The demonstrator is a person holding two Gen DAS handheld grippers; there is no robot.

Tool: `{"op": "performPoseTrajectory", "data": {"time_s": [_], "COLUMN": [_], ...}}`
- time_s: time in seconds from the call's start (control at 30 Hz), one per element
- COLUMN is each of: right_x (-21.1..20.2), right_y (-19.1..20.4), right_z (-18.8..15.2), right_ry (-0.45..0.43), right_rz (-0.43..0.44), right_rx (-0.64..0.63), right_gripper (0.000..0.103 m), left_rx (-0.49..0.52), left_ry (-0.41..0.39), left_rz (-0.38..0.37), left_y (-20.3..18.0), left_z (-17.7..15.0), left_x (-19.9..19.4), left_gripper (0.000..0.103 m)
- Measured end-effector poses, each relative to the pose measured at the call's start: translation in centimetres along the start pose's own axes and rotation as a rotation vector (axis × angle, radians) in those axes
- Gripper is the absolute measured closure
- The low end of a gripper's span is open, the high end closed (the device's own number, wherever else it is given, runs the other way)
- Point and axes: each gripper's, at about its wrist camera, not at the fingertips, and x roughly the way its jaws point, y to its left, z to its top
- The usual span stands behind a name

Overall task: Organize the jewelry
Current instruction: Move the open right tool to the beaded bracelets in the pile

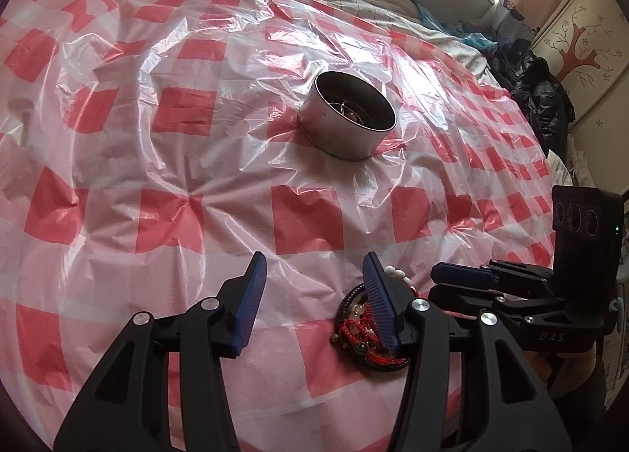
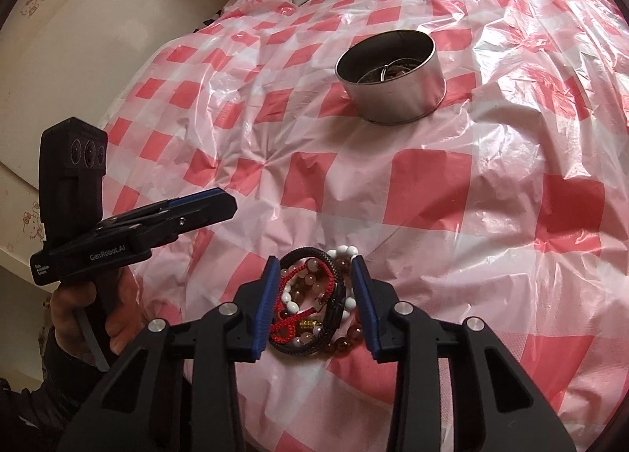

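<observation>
Left wrist view: our left gripper [image 1: 314, 294] stands apart over bare sheet [image 1: 196, 176], empty; the tin [image 1: 346, 125] lies well beyond.

Right wrist view: our right gripper [image 2: 316, 300] straddles the bracelets [image 2: 314, 294], unclamped. Pickup step; next, close and carry to the tin.

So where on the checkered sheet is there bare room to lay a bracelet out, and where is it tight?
Free: the wide stretch of checkered sheet between the metal tin and the bracelet pile, plus the sheet on the tin's far side. Crowded: around the pile, with the right gripper straddling it and the left gripper close beside it.
</observation>
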Motion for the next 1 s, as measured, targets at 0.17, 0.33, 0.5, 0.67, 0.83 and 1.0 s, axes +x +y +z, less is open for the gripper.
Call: {"op": "performPoseTrajectory", "data": {"time_s": [0.17,0.33,0.5,0.67,0.83,1.0], "right_x": [0.9,1.7,0.2,-0.6,0.1,1.6], "right_y": [0.0,0.5,0.0,-0.5,0.4,1.6], "right_z": [-0.2,-0.6,-0.4,-0.3,-0.7,-0.8], "right_ry": [0.024,0.036,-0.022,-0.045,-0.047,-0.032], "right_rz": [-0.019,-0.043,-0.043,-0.027,-0.034,-0.117], "right_rx": [-0.014,-0.049,-0.031,-0.024,-0.038,-0.113], "right_gripper": [0.073,0.097,0.101,0.101,0.046,0.065], "left_rx": [-0.001,0.005,0.030,0.079,0.065,0.073], "left_ry": [-0.005,0.007,0.040,0.071,0.068,0.070], "left_rz": [0.004,0.009,0.019,0.036,0.047,0.043], "left_y": [-0.1,-0.1,-0.4,-1.0,-0.5,-0.7], "left_z": [0.0,0.0,-0.3,-0.9,-0.9,-0.9], "left_x": [-0.1,0.2,0.9,1.6,1.6,1.7], "left_gripper": [0.053,0.051,0.051,0.051,0.051,0.050]}}
